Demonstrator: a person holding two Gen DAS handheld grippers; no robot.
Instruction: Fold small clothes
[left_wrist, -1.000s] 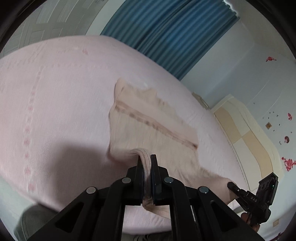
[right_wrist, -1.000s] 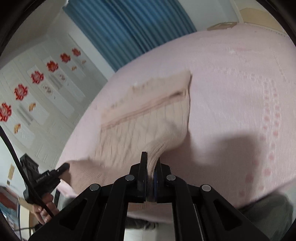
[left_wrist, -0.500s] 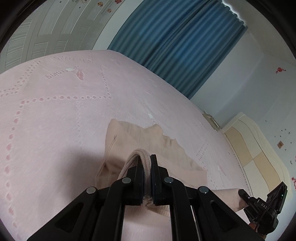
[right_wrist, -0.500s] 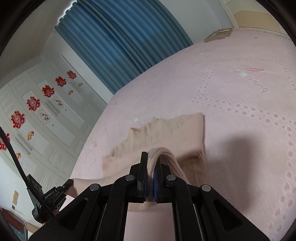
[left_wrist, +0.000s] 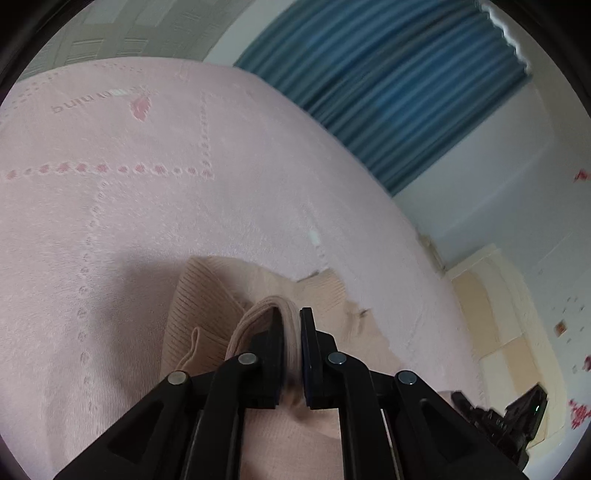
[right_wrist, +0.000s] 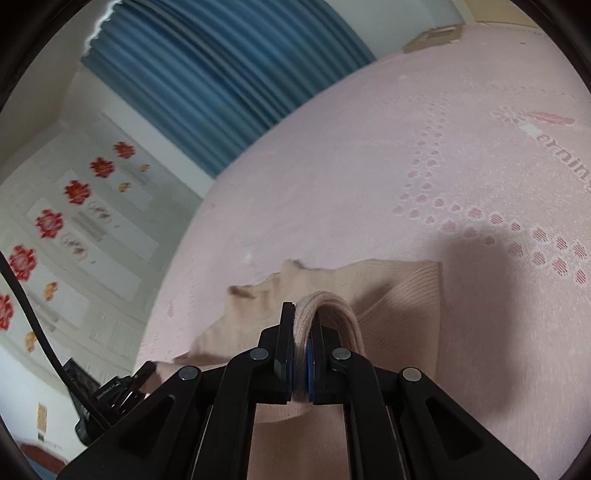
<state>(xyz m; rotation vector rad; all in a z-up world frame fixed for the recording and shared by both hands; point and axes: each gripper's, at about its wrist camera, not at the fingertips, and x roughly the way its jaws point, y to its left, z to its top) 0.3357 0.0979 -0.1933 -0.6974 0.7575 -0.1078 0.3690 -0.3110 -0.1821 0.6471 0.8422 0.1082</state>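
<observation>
Low centre of each wrist view: left gripper (left_wrist: 291, 332) and right gripper (right_wrist: 303, 332) both pinching a bunched edge of the beige ribbed garment (left_wrist: 207, 302). Fold judged half done, carried edge over the lower layer; laying down, releasing, smoothing left. Beyond, pink bedspread (left_wrist: 147, 206), blue curtain (left_wrist: 399, 88) at top.

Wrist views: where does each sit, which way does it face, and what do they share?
Left wrist: behind the left gripper, looking down across the bed toward the curtain; its fingers pinch the garment.
Right wrist: behind the right gripper, same heading, fingers pinching the garment.
Shared: garment, bed, curtain; each shows the other gripper at its edge.
</observation>
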